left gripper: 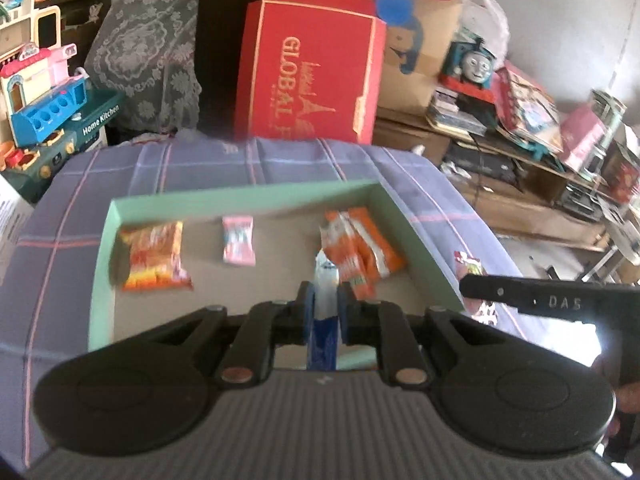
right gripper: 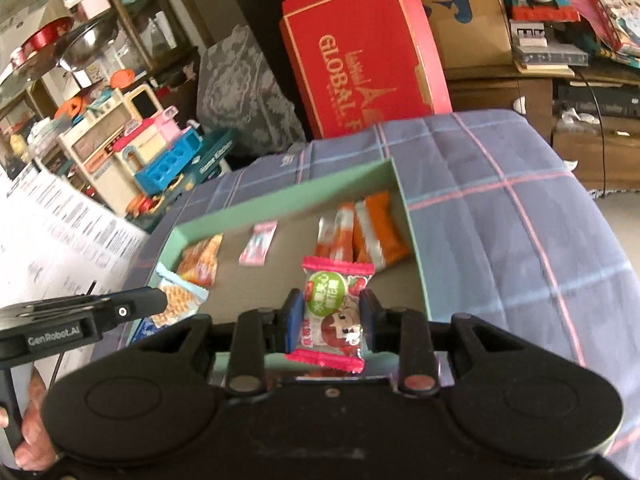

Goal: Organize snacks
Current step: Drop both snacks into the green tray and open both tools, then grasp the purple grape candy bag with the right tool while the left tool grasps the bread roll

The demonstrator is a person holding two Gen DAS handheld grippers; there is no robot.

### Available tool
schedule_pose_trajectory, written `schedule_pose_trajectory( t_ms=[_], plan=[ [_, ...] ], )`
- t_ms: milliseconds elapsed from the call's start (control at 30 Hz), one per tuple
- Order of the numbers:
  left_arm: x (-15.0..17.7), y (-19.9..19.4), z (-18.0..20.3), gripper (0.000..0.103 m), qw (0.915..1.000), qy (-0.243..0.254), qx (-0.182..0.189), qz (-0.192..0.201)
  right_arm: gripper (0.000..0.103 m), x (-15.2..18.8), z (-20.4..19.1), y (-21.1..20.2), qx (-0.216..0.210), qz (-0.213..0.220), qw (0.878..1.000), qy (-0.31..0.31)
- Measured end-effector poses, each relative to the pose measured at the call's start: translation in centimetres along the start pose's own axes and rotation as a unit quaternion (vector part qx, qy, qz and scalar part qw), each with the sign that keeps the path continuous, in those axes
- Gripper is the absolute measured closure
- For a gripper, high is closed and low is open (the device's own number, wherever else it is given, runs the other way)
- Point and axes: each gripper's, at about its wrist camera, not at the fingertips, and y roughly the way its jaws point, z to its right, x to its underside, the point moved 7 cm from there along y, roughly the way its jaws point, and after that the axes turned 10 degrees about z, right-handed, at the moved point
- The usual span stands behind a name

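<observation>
The left claw (left gripper: 326, 304) is clamped on a blue-and-white snack packet (left gripper: 325, 312) standing edge-on between its pads; the right claw (right gripper: 331, 320) grips a pink-edged candy packet (right gripper: 334, 316) flat between its pads; the green tray (left gripper: 248, 196) lies beyond both.

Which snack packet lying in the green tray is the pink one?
The small pink packet lying alone mid-tray, between the yellow-orange bag on the left and the overlapping orange packets on the right; it is the smallest lying there.
</observation>
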Motion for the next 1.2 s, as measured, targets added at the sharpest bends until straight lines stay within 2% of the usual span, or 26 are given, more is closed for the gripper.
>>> schedule_pose_trajectory(
  t_ms=[200, 233, 267, 300, 333, 367, 400, 433, 633, 933, 1067, 1200],
  plan=[
    [-1.3, 5.7, 0.0, 0.090, 0.9996, -0.001, -0.021, -0.017, 0.073, -1.5, 1.3, 3.6, 0.007, -0.016, 1.000, 0.004],
    [-1.2, 6.5, 0.0, 0.087, 0.9994, 0.001, -0.026, -0.022, 0.071, -1.6, 1.6, 4.2, 0.004, -0.022, 1.000, 0.007],
    [-1.1, 7.1, -0.1, 0.080, 0.9992, 0.002, -0.031, -0.026, 0.064, -1.5, 1.5, 4.8, 0.005, -0.024, 1.000, 0.011],
    [-0.9, 7.7, -0.2, 0.049, 0.9987, 0.003, -0.040, -0.032, 0.056, -1.5, 1.7, 5.1, 0.006, -0.027, 0.999, 0.016],
    [-0.6, 7.9, -0.3, 0.017, 0.9982, 0.002, -0.050, -0.033, 0.033, -1.5, 2.0, 5.2, 0.008, -0.023, 0.999, 0.021],
    [-0.5, 7.9, -0.5, 0.008, 0.9978, 0.002, -0.061, -0.026, 0.012, -1.6, 2.1, 5.1, 0.010, -0.017, 1.000, 0.024],
    [-0.4, 7.8, -0.6, 0.003, 0.9975, 0.005, -0.068, -0.018, 0.005, -1.6, 2.3, 4.9, 0.010, -0.008, 1.000, 0.026],
    [-0.1, 7.8, -0.7, 0.003, 0.9970, 0.009, -0.075, -0.017, 0.000, -1.6, 2.5, 4.6, 0.011, -0.001, 1.000, 0.027],
    [2.4, 7.1, -1.4, 0.000, 0.9956, 0.005, -0.079, -0.050, 0.000, -0.1, 3.9, 3.8, 0.026, -0.017, 0.999, 0.043],
    [5.2, 4.2, -0.9, 0.000, 0.9956, -0.004, -0.070, -0.062, 0.000, 3.1, 4.6, 1.0, 0.037, -0.034, 0.997, 0.055],
    [6.5, 3.0, -0.2, 0.000, 0.9961, 0.007, -0.060, -0.064, 0.000, 4.0, 4.7, 0.0, 0.041, -0.039, 0.997, 0.052],
    [8.2, 2.5, 0.9, 0.000, 0.9951, 0.045, -0.049, -0.074, 0.000, 5.2, 4.9, -0.7, 0.045, -0.047, 0.997, 0.048]
  ],
)
